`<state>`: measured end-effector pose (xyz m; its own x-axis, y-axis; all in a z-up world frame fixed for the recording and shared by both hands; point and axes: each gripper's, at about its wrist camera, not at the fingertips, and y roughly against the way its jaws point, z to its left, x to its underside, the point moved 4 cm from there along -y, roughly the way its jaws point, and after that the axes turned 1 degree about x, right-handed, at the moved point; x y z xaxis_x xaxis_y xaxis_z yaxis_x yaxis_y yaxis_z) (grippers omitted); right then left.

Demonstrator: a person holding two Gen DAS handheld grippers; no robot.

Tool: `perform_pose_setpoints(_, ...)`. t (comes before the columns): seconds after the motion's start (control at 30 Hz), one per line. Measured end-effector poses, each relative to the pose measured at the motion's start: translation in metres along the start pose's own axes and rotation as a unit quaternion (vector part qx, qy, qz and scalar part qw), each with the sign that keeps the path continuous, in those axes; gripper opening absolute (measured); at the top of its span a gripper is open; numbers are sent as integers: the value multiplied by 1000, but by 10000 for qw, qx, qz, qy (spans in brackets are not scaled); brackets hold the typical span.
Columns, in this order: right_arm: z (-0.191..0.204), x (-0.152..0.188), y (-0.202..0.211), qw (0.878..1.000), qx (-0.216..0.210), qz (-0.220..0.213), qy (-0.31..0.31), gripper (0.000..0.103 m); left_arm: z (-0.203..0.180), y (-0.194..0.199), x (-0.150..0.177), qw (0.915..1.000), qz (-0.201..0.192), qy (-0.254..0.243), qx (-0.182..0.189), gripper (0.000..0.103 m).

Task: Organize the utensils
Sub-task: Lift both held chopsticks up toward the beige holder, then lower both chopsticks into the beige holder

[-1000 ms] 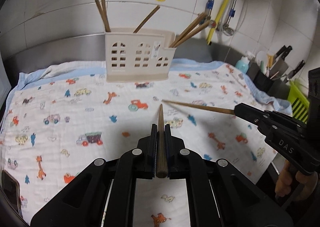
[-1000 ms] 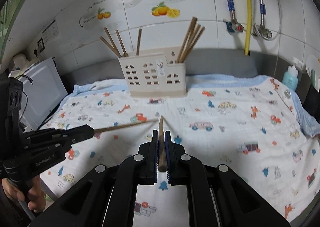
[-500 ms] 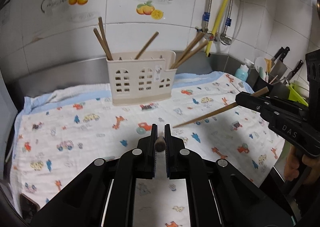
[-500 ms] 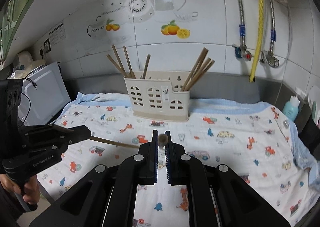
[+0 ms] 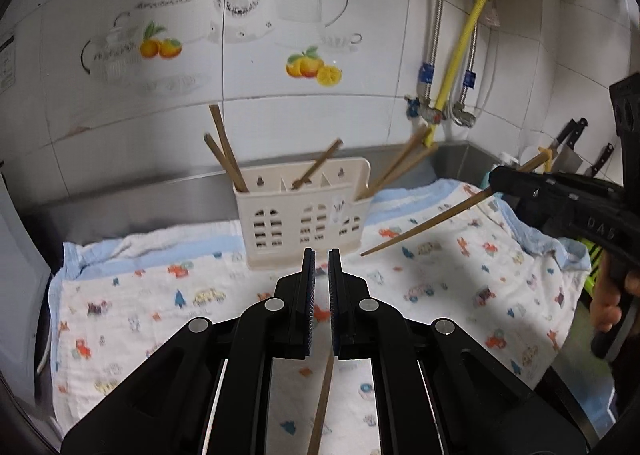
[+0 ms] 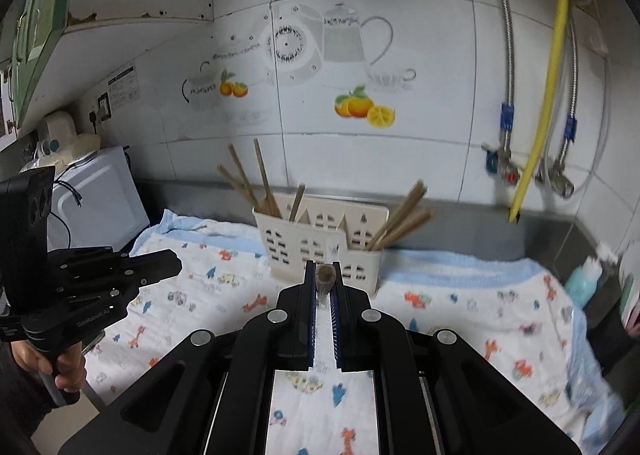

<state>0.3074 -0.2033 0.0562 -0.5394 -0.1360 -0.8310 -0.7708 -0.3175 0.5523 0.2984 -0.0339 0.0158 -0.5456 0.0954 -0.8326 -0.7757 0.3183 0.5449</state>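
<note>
A cream plastic utensil holder [image 5: 304, 215] with several wooden chopsticks in it stands on the patterned cloth at the back; it also shows in the right wrist view [image 6: 320, 247]. My left gripper [image 5: 321, 259] is shut on a wooden chopstick [image 5: 322, 399] that hangs down below its jaws. My right gripper [image 6: 324, 271] is shut on a wooden chopstick [image 6: 324, 279] seen end-on. In the left wrist view that chopstick [image 5: 432, 219] slants down to the left from the right gripper [image 5: 496, 183], beside the holder's right end. The left gripper [image 6: 172, 263] appears at the left in the right wrist view.
A cartoon-print cloth [image 5: 440, 295] covers the counter. Pipes and a yellow hose [image 5: 464, 51] run down the tiled wall at the right. Knives [image 5: 572, 139] stand at the far right. A white appliance [image 6: 100, 191] sits at the left, and a blue bottle [image 6: 584, 279] at the right.
Both grippers have tilted up and moved closer to the holder. The left chopstick now points down below the jaws. The right chopstick's tip has come near the holder's right end.
</note>
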Motion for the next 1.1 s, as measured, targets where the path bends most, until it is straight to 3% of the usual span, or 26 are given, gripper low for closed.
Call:
perform_pose_setpoints(0.23,-1,-12,3,9998,82,-93,158,6,6,-4,17,9998,162,39,78,2)
perform_pose_setpoints(0.57,7,5,4,9998,40,-40,188,6,19,-4,106,9955,925,-11,193,5)
perform_pose_setpoints(1.0,18,19,8,9996,19,53,265,6,44,-12,206,9823,1860,32,199,6)
perform_pose_setpoints(1.07,20,21,8,9996,27,82,280,6,47,-8,210,9835,1796,47,197,12)
perform_pose_setpoints(1.1,20,21,8,9996,28,89,280,6,48,-7,211,9837,1786,65,210,35)
